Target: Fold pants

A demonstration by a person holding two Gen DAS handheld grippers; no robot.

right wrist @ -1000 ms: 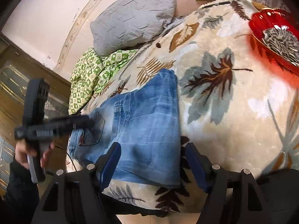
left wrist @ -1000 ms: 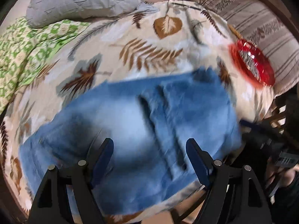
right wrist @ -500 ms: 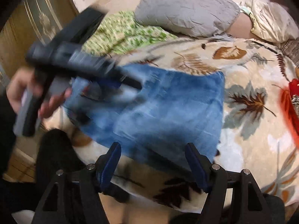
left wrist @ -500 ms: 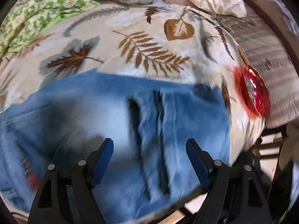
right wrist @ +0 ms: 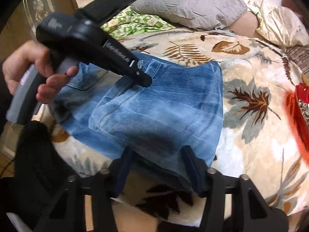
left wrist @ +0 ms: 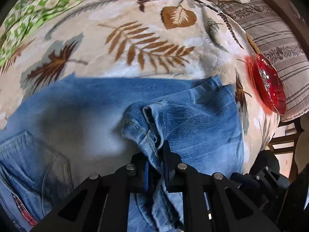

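Note:
Blue denim pants [left wrist: 200,119] lie folded on a leaf-print blanket [left wrist: 135,38]. My left gripper [left wrist: 155,154] is shut on a raised fold of denim near the hem. In the right wrist view the pants [right wrist: 154,108] lie across the bed edge, and the left gripper [right wrist: 143,79] pinches the cloth at their far side. My right gripper [right wrist: 156,154] is open, its fingers straddling the near edge of the pants without gripping.
A red glass dish [left wrist: 268,83] sits on the blanket right of the pants, also at the right edge of the right wrist view [right wrist: 301,112]. A grey pillow [right wrist: 189,2], green patterned cloth [right wrist: 133,24] and striped bedding [left wrist: 274,38] lie behind.
My left gripper has moved down onto the pants and closed on a fold of denim. My right gripper has moved in to the near edge of the pants, still open.

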